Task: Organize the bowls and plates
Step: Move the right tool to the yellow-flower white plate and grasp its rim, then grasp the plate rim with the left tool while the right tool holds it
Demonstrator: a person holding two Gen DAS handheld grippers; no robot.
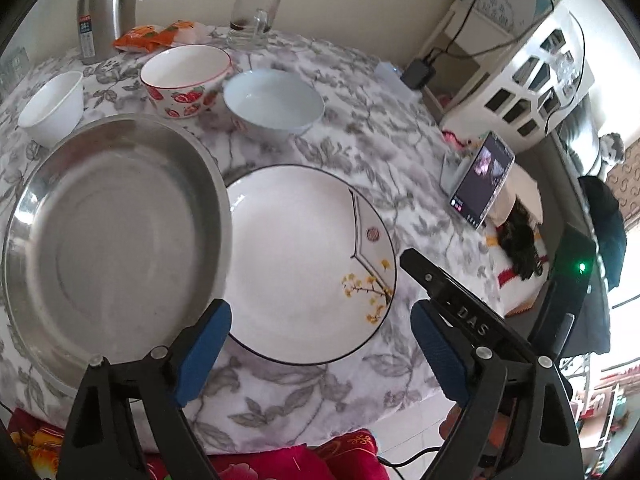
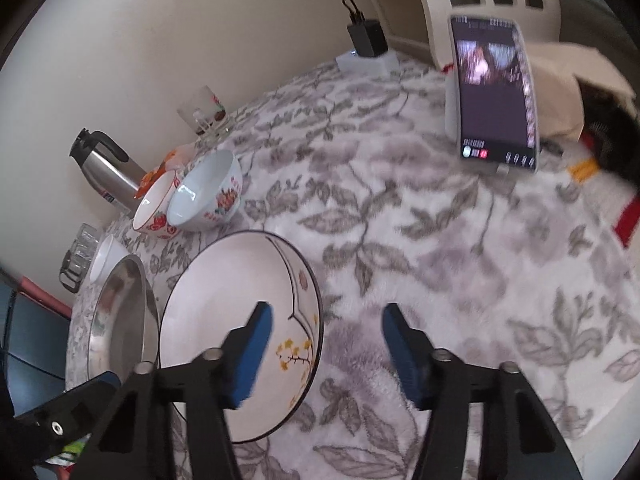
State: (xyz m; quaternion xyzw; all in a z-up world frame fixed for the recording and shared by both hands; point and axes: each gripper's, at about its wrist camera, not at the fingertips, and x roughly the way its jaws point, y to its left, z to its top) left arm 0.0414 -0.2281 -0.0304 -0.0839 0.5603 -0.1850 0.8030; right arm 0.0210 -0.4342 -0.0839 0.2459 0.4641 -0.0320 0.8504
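Observation:
A white plate with a black rim and yellow flowers (image 1: 296, 264) lies on the table, next to a steel plate (image 1: 108, 240) on its left. Behind stand a small white bowl (image 1: 52, 108), a strawberry bowl (image 1: 186, 80) and a pale blue bowl (image 1: 274, 100). My left gripper (image 1: 320, 356) is open, above the near rim of the white plate. My right gripper (image 2: 326, 348) is open, over the right rim of the white plate (image 2: 236, 328); its finger shows in the left wrist view (image 1: 444, 284). The steel plate (image 2: 124, 320) and the bowls (image 2: 204, 192) also show in the right wrist view.
A steel thermos (image 1: 104, 8), snack packets (image 1: 156, 36) and a glass mug (image 1: 254, 16) stand at the back. A phone on a stand (image 1: 482, 180) is at the right edge of the flowered tablecloth (image 1: 360, 120). A white basket (image 1: 520, 80) is beyond it.

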